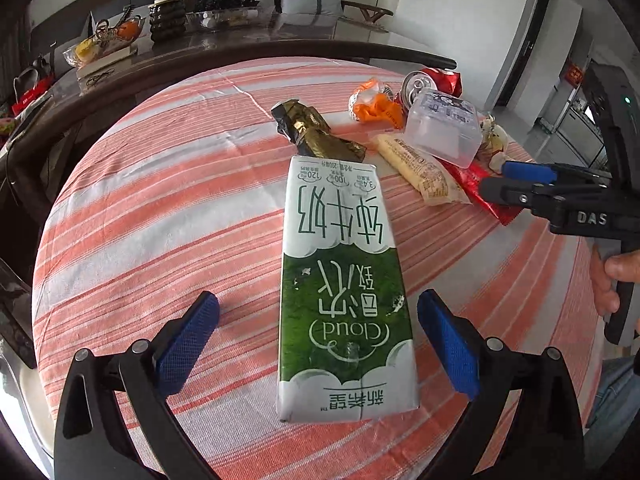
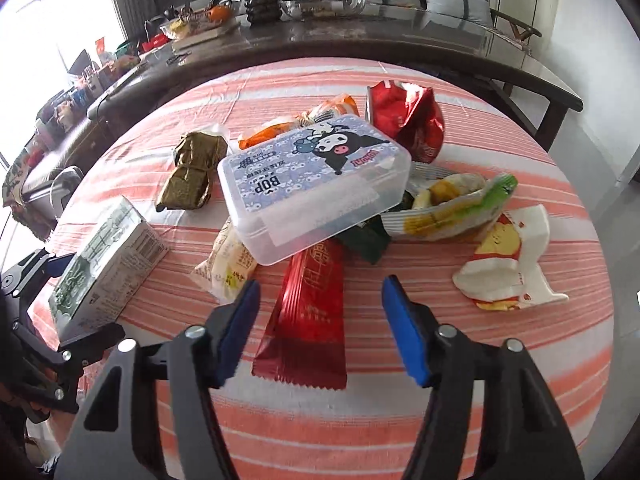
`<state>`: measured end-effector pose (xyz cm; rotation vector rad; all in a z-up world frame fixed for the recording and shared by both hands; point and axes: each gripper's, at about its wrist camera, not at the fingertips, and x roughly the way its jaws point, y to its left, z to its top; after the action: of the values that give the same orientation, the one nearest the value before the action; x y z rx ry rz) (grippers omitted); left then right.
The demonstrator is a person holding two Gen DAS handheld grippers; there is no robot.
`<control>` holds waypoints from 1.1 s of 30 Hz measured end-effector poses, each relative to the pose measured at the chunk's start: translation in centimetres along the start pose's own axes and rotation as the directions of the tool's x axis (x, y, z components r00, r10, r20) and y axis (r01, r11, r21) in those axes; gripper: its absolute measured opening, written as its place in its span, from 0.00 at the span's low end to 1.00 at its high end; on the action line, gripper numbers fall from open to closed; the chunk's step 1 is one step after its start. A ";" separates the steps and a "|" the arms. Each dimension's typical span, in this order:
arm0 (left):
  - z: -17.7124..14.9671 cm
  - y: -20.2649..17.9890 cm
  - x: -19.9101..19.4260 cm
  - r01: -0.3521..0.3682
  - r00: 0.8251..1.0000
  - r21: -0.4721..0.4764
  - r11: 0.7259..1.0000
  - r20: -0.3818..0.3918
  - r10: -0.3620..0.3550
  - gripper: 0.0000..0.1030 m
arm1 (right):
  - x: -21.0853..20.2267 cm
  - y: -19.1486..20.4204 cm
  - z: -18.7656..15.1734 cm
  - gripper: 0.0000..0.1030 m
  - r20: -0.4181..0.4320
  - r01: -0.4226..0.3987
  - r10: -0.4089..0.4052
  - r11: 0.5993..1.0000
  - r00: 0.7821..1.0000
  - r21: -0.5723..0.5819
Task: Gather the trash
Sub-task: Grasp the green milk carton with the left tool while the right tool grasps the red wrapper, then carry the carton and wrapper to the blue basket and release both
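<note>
Trash all on the striped surface [image 1: 160,208] w/ nothing collected yet — left gripper [image 1: 318,336] spread around milk carton [image 1: 340,292], right gripper [image 2: 320,332] spread over red wrapper [image 2: 308,320].

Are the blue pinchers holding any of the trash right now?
No, nothing is held. The left gripper is open around the milk carton without touching it, and the right gripper is open over the red wrapper.

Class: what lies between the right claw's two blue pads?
In the right wrist view, the red wrapper lies on the striped cloth between the open right claw pads, untouched.
</note>
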<state>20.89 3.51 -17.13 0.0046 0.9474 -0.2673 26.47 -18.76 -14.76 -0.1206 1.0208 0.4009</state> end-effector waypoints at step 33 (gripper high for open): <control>3.2 -1.4 -0.2 -0.070 0.989 0.121 0.990 -0.121 0.085 0.46 | -5.8 -3.4 -7.0 0.23 -0.095 0.011 -0.002 0.996 0.995 0.088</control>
<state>23.03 1.81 -14.98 0.1667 1.0539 -0.2520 19.48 -25.37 -13.80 -0.0639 1.1299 0.3462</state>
